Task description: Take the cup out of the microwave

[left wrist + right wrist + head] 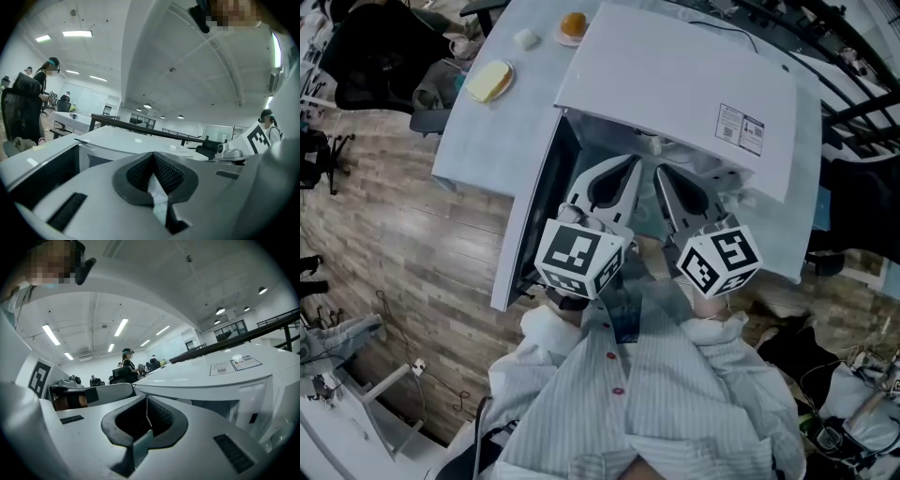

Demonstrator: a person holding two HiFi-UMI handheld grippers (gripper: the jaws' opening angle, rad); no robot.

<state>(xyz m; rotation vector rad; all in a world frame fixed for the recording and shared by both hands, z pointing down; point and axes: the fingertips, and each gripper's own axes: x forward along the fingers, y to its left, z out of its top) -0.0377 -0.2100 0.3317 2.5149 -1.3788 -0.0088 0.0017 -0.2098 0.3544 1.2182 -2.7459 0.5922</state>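
**At the open microwave: both grippers closed, no cup in sight**

From the head view, a white microwave (675, 84) stands on a pale table (478, 141). Its door (530, 216) is swung wide to the left. The left gripper (633, 161) and the right gripper (659, 172) sit side by side at the mouth of the cavity, both aimed into it. They screen most of the inside, so the cup cannot be made out. A plate of yellow food (490, 81) lies farther back on the table.

Along the left gripper view, the left gripper (152, 157) has its ribbed pads pressed together with nothing between them. The microwave's top (131, 138) spreads just beyond the tips.

Along the right gripper view, the right gripper (146, 401) is likewise closed tight and empty. The microwave (225, 380) fills the right side, a printed label (234, 365) on its top. No cup shows here either.
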